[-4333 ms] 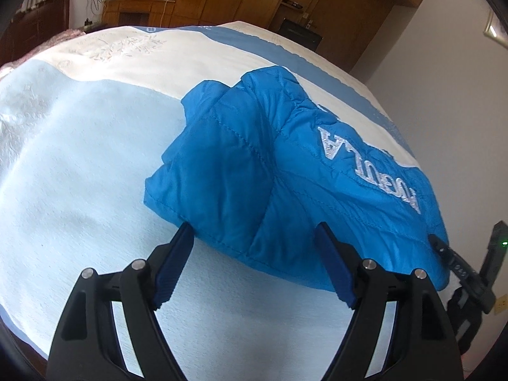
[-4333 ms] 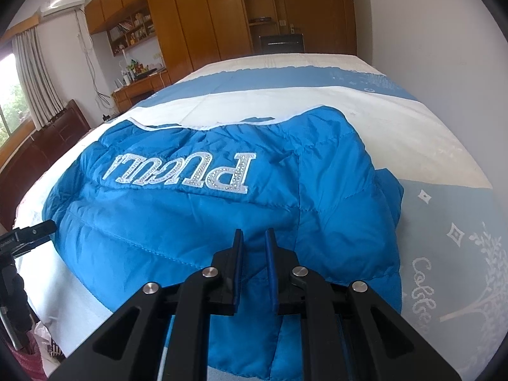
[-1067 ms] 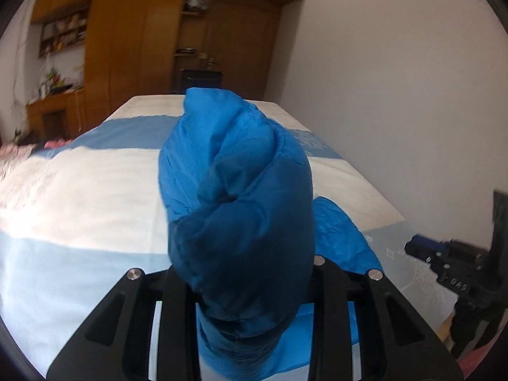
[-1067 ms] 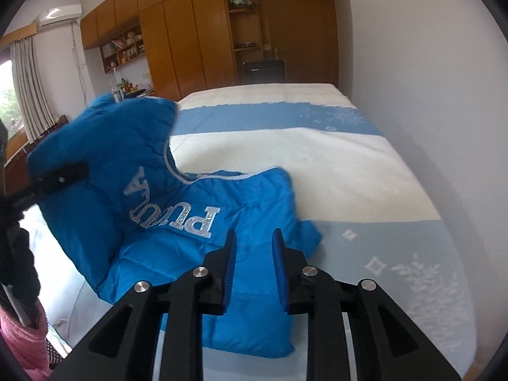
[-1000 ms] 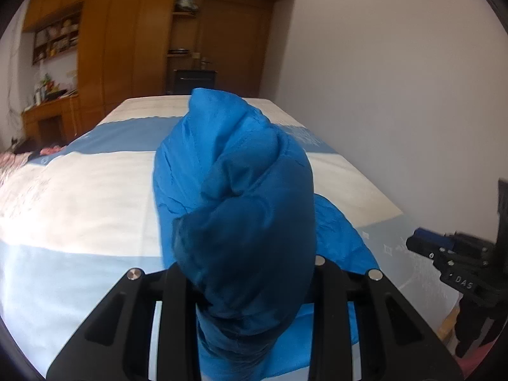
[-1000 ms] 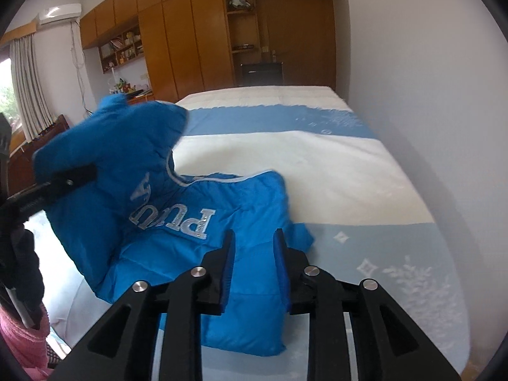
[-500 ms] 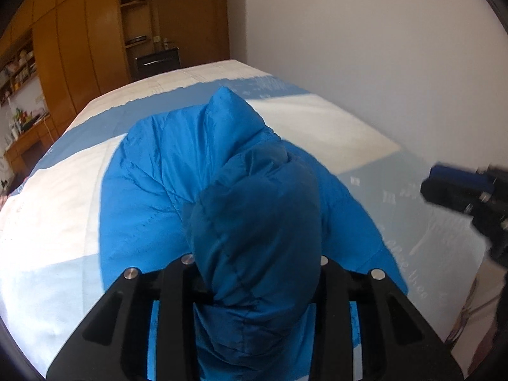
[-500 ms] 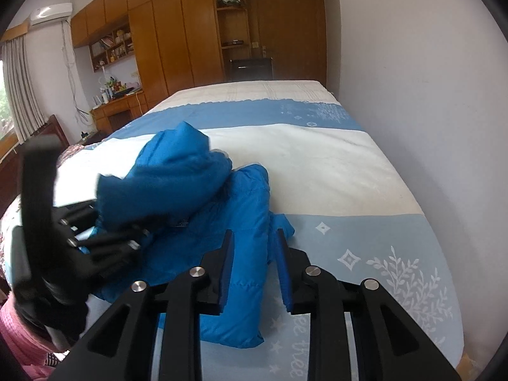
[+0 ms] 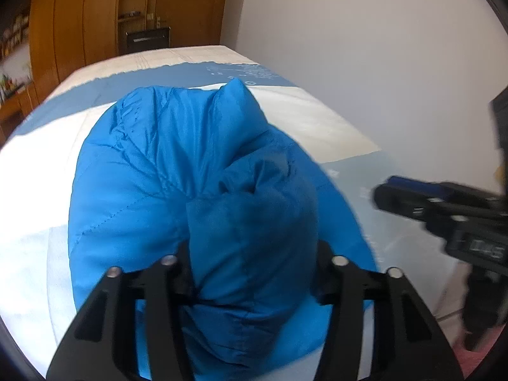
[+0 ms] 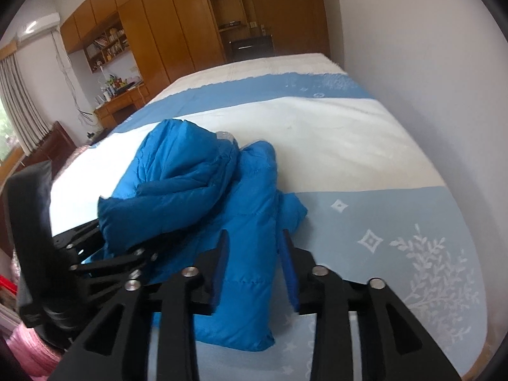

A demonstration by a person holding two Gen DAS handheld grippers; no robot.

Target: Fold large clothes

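Observation:
A blue quilted puffer jacket (image 10: 203, 197) lies on the bed, one half folded over the other. My left gripper (image 9: 254, 273) is shut on a thick bunch of the jacket (image 9: 177, 171) and holds it low over the rest. It shows in the right wrist view (image 10: 104, 247) at the left. My right gripper (image 10: 254, 254) has its jaws parted, just above the jacket's near edge, with nothing in it. It shows blurred in the left wrist view (image 9: 393, 193) at the right.
The bed (image 10: 349, 146) has a blue and white striped cover and runs along a white wall (image 10: 428, 79) on the right. Wooden wardrobes (image 10: 177, 31) and a desk (image 10: 117, 101) stand beyond it. Pink cloth (image 10: 28, 349) lies at the lower left.
My left gripper has carried the jacket's held part over and down onto the other half. My right gripper has opened its jaws and come closer to the jacket.

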